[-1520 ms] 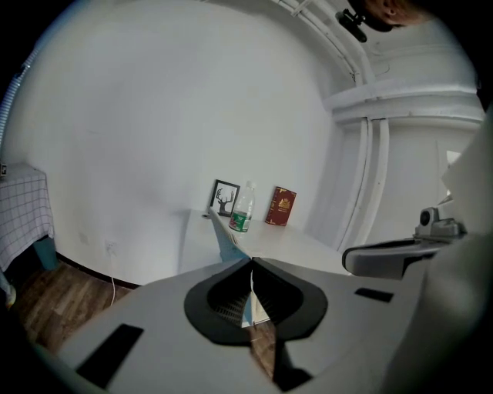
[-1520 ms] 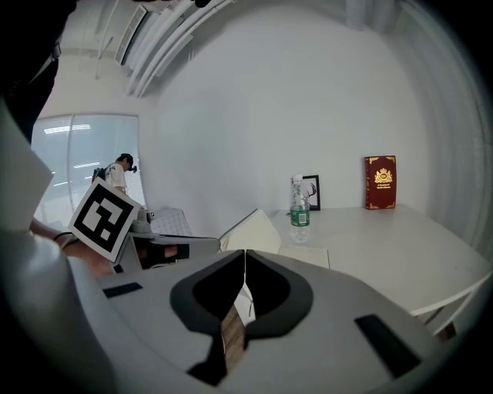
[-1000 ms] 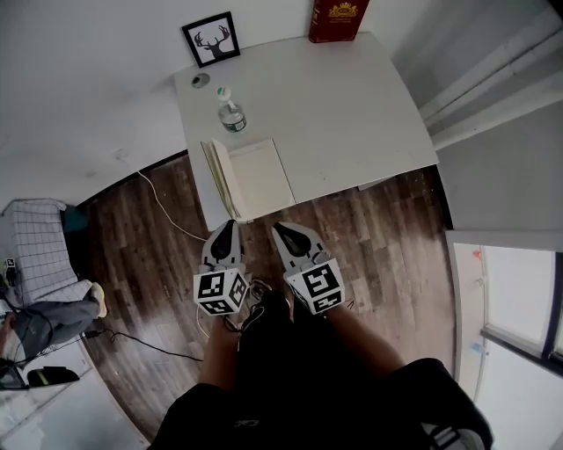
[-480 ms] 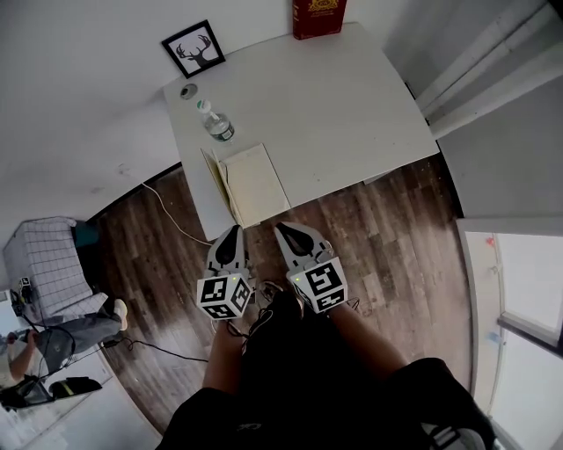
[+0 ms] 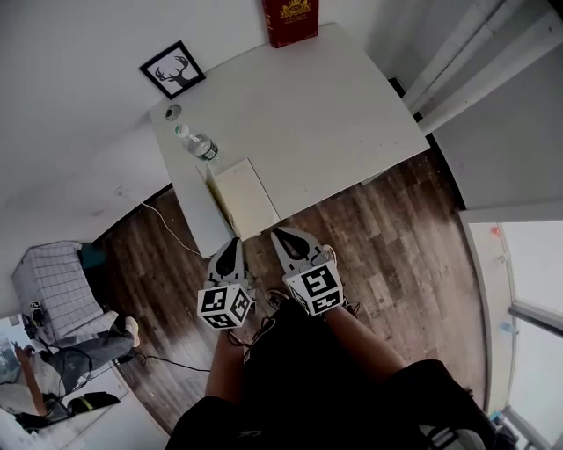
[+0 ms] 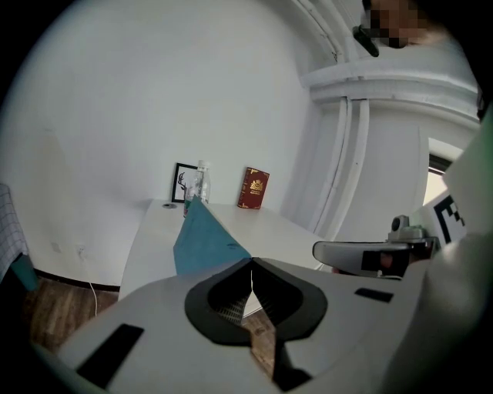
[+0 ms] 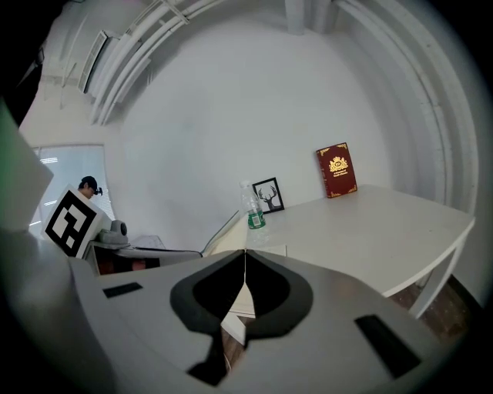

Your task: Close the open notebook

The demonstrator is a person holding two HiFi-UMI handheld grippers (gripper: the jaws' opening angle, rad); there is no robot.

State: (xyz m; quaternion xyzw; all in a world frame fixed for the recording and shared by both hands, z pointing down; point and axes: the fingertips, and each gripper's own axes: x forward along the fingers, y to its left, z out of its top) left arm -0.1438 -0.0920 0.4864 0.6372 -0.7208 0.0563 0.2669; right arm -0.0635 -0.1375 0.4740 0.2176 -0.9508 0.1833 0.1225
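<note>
Head view: the notebook [image 5: 246, 198] lies open at the near left corner of the white surface [image 5: 334, 114], its pale page flat and its cover [image 5: 211, 195] standing up along the left edge. The left claw [image 5: 230, 250] and right claw [image 5: 285, 238] are side by side over the wooden floor [image 5: 387, 237], just short of the surface's near edge. Their tips point at the notebook and neither touches it. Also on the surface: a water bottle [image 5: 197, 145] just beyond the notebook, a small round object [image 5: 172, 112], a framed deer picture [image 5: 171, 69] against the white wall, and a red book [image 5: 290, 19] upright at the far edge. A cable [image 5: 165, 225] trails on the floor at left, and another person [image 5: 84, 347] is low at far left. Left gripper view: the jaws are pressed together with nothing between them; the cover's teal outer face rises just ahead, with the bottle and picture behind it. Right gripper view: the jaws are likewise together and empty, with the page and raised cover ahead and the bottle beyond. Judgement: this is the approach step, and closing has not begun. The next move probably calls for the left claw to come round outside the cover and push it rightward over the page. Tips pressed together should serve as a pusher. The bottle stands near, so the sweep needs care.
</note>
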